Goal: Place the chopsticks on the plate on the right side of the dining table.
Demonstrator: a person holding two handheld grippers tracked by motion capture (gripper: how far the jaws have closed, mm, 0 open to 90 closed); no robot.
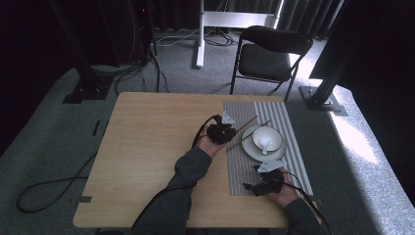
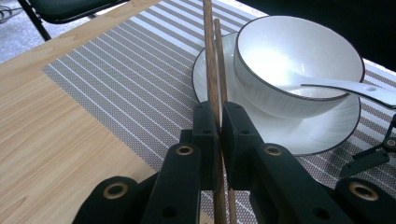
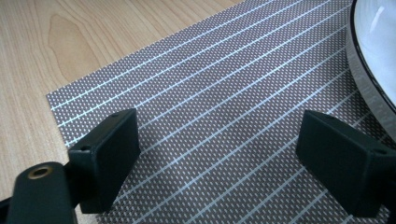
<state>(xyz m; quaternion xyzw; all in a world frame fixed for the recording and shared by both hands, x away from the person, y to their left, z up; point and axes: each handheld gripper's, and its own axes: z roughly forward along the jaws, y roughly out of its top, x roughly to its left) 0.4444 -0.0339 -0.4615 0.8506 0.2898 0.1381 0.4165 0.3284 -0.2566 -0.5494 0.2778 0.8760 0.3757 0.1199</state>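
The left hand-held gripper [image 2: 218, 122] is clamped on a pair of chopsticks [image 2: 212, 70] at centre frame, beside the plate [image 2: 303, 135] under the bowl [image 2: 299, 65], probably for neat placing. At lower right, the right hand-held gripper [image 3: 219, 154] hangs wide and empty over the striped mat [image 3: 210, 84] on the counter [image 1: 156, 137].

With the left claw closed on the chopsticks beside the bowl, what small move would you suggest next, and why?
Probably lower the left claw slightly to lay the two brown wooden chopsticks on the grey striped placemat. They are clamped between its jaws, close alongside the white plate under the white ceramic bowl.
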